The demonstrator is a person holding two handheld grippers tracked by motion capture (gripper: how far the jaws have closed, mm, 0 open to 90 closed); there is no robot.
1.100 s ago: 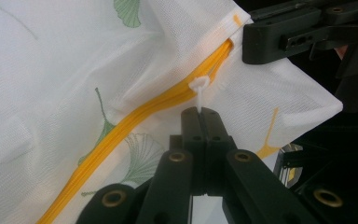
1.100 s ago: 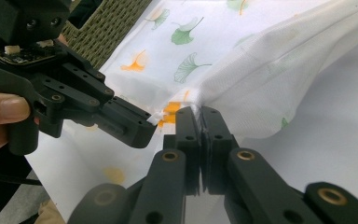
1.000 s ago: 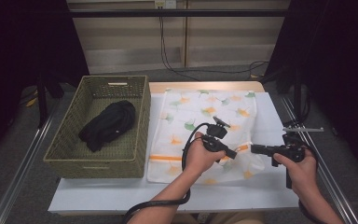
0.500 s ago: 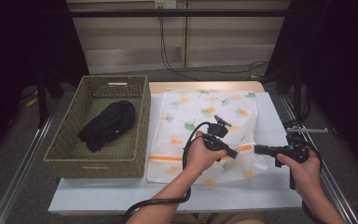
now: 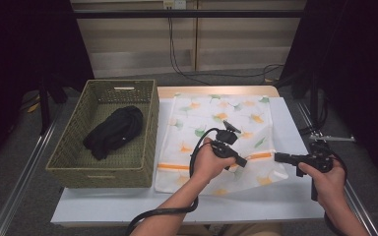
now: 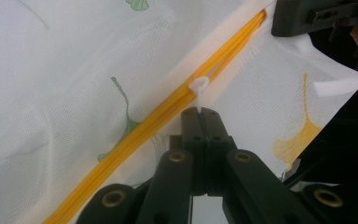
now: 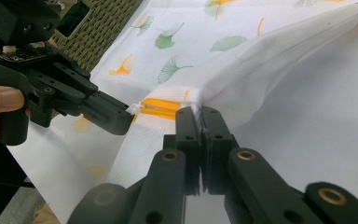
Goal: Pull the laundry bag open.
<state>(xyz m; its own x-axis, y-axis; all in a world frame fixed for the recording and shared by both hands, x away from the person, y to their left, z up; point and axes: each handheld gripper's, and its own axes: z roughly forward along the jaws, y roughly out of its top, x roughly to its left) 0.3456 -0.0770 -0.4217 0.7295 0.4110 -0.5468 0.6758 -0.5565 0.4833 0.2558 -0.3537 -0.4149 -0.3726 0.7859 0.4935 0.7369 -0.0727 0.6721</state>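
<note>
The left gripper (image 6: 199, 116), jaws clamped on the white zipper pull (image 6: 198, 87), has moved slightly leftward along the orange zipper (image 6: 144, 122) – the mesh laundry bag (image 5: 211, 118) begins opening – while the right gripper (image 7: 200, 116) pinches the bag's end.

Even overhead light keeps the table (image 5: 285, 196) bright while the surroundings fall into near black. Shadows are soft and short. Both gripper views are sharp at mid-range, but the nearest jaw parts blur, perhaps from close focus. No strong glare.
</note>
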